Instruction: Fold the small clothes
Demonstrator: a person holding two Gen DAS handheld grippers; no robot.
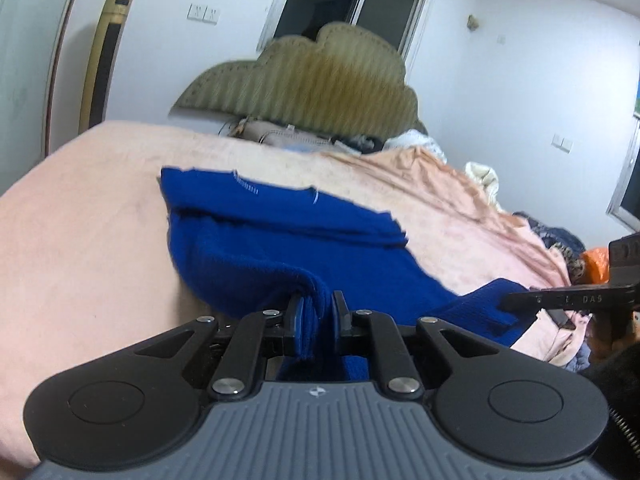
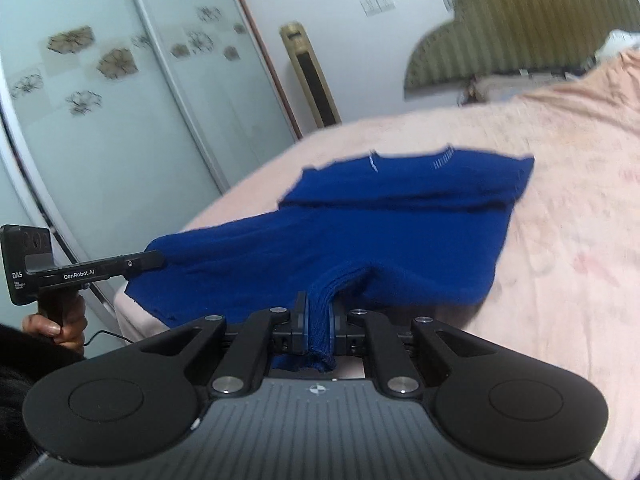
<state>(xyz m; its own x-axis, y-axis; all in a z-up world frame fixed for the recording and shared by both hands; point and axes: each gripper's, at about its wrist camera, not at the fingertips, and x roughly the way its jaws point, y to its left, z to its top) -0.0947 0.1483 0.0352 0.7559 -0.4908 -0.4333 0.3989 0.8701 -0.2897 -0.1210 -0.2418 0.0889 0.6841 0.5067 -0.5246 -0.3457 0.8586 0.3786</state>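
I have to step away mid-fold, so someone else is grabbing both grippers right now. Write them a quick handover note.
Left gripper: shut on a bunched near edge of the royal-blue knit garment.
Right gripper: shut on the same near edge, further along.
Garment: far part lies on the peach-pink bed cover; the near edge is raised off it between the two grippers.
Done: both near points gripped; one crease already runs across the far part.
Left: probably carry the held edge over toward the far edge, lay it down, release, then finish folding.
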